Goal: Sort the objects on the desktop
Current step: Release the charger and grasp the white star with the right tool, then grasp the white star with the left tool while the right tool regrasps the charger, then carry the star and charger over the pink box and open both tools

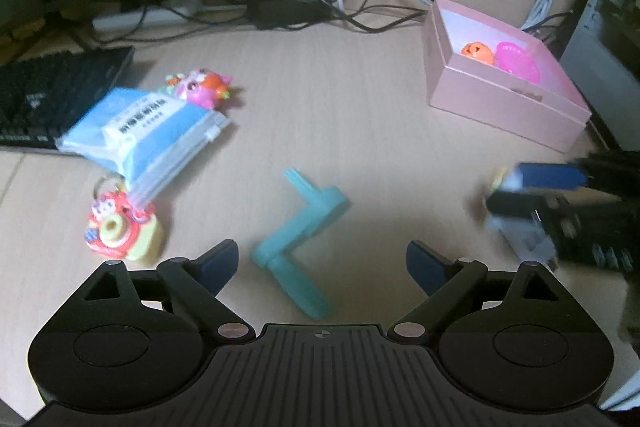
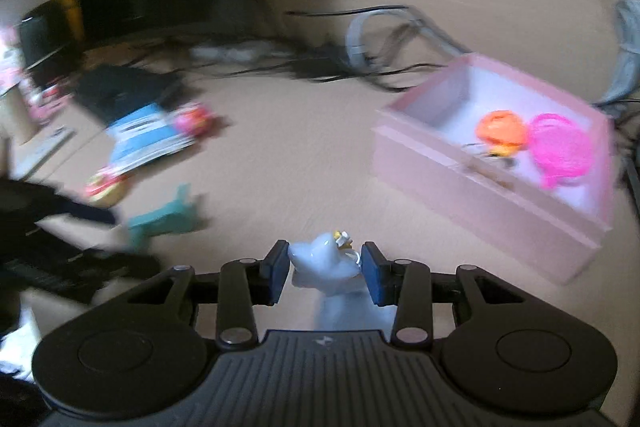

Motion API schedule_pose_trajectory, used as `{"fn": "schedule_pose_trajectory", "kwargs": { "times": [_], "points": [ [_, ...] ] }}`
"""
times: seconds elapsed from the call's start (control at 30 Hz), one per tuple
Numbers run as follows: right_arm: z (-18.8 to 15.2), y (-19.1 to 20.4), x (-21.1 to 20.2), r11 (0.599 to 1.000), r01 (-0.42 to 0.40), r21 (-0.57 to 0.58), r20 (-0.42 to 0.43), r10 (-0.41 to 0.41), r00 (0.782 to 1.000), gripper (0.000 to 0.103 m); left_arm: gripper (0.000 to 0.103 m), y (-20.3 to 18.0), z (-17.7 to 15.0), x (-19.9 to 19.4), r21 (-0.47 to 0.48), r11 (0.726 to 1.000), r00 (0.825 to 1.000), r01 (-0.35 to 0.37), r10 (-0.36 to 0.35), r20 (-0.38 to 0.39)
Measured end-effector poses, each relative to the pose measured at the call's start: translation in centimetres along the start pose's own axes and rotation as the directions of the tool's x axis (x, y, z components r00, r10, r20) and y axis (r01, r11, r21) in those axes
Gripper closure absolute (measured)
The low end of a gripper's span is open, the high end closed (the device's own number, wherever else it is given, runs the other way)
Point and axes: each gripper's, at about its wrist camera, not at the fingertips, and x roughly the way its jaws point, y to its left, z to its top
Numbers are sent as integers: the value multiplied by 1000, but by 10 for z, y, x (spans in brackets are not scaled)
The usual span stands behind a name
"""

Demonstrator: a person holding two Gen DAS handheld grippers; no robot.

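My left gripper (image 1: 322,263) is open, its fingers either side of a teal plastic crank (image 1: 300,239) lying on the desk. My right gripper (image 2: 326,273) is shut on a white toy figure (image 2: 326,265) with a small yellow charm, held above the desk. It also shows at the right edge of the left wrist view (image 1: 532,199). A pink open box (image 2: 492,179) holds an orange toy (image 2: 502,133) and a magenta toy (image 2: 562,151); it shows in the left wrist view too (image 1: 504,99).
A blue zip bag (image 1: 140,131), a pink-orange toy (image 1: 204,87) and a red-yellow keychain toy (image 1: 120,227) lie left. A black keyboard (image 1: 52,95) is at far left. Cables and a power strip (image 1: 280,7) run along the back.
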Motion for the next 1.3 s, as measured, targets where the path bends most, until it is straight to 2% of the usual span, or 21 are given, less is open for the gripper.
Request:
{"fn": "schedule_pose_trajectory", "kwargs": {
  "times": [0.07,0.13,0.2,0.3,0.4,0.43,0.47,0.5,0.57,0.63,0.8,0.9,0.97,1.0,1.03,1.17,1.23,1.3],
  "points": [
    [-7,9,-9,998,43,-51,31,-41,999,44,8,2,0,0,3,1000,1000,-5,5,2],
    [-13,6,-14,993,100,-71,37,-97,995,39,8,4,-1,1,10,1000,1000,-9,9,1],
    [-20,-4,-11,990,127,-59,4,-127,992,37,8,2,-3,0,27,999,1000,-29,29,9],
    [-28,-18,0,993,117,-2,-57,-117,991,37,8,1,-5,-9,51,998,998,-45,42,47],
    [-33,-20,7,995,99,33,-71,-97,993,37,7,-4,-7,-23,93,995,995,39,-47,85],
    [-34,-18,8,993,113,26,-71,-111,991,42,7,-9,-8,-26,131,988,993,80,-91,78],
    [-34,-15,8,992,129,9,-71,-128,989,52,7,-15,-11,-27,177,977,990,119,-131,58],
    [-36,-15,6,991,131,2,-74,-130,989,55,7,-23,-15,-27,228,963,988,141,-152,34],
    [-36,-19,2,991,134,11,-88,-132,987,56,7,-37,-26,-24,321,938,991,127,-136,5],
    [-39,-21,-2,988,157,3,-98,-156,983,56,9,-45,-34,-19,366,926,995,95,-99,-8],
    [-44,-20,-10,988,153,-4,-91,-153,984,52,17,-40,-33,-7,314,944,995,98,-96,-24],
    [-42,-18,-1,986,167,5,-77,-166,983,49,36,-39,-32,0,313,946,996,86,-82,-26],
    [-39,-19,6,987,161,20,-68,-160,985,47,57,-39,-33,3,318,944,996,85,-76,-38],
    [-37,-19,7,987,159,16,-72,-158,985,48,57,-39,-34,3,326,942,996,86,-76,-44],
    [-35,-18,7,988,155,9,-80,-154,985,55,57,-39,-36,2,337,937,996,91,-81,-45],
    [-31,-16,-8,991,131,16,-102,-129,986,56,57,-41,-31,-9,374,916,990,143,-133,-53],
    [-23,-19,-29,992,115,42,-77,-112,991,56,58,-41,-14,-20,373,911,983,178,-180,-32],
    [-10,-20,-61,993,107,57,-12,-107,994,56,58,-43,11,-35,370,901,969,226,-247,10]
  ]
}}
